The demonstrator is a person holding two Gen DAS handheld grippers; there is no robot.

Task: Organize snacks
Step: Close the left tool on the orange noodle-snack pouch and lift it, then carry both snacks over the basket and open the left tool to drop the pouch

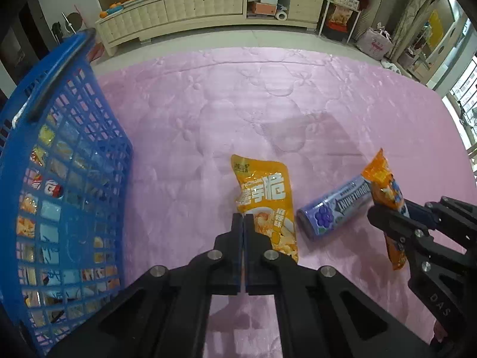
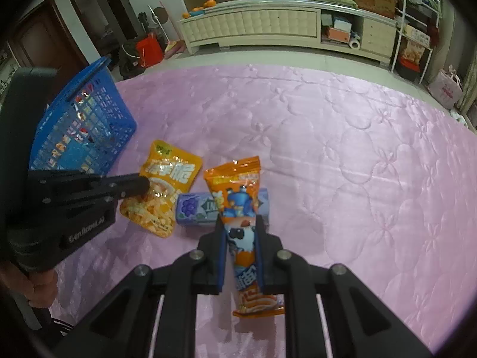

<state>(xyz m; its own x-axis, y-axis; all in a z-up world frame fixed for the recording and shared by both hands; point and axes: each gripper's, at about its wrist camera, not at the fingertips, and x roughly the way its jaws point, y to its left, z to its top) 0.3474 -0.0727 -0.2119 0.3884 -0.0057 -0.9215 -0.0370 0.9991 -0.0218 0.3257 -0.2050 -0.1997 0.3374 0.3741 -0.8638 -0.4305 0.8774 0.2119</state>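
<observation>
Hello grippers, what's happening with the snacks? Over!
Left gripper shut, empty, over yellow chip packet. Right gripper shut on orange snack packet. Purple gum canister loose. Blue plastic basket unobstructed.

Surface: we look down on a pink quilted cover (image 2: 342, 155), stitched with flower shapes, spreading out ahead of the claw.
Floor: we see pale tiles (image 1: 238, 37) beyond the cover's far edge.
Far wall: we find a long, low cream cabinet (image 2: 268, 25) with padded-look doors; oranges (image 2: 207, 4) sit on its left end and boxes fill an open shelf (image 2: 340, 31).
Far right: a white wire rack (image 2: 414, 26) holds stacked goods.
Far left: a dark wooden door (image 2: 44, 44).
Right edge: daylight through a window (image 1: 465, 89).
</observation>
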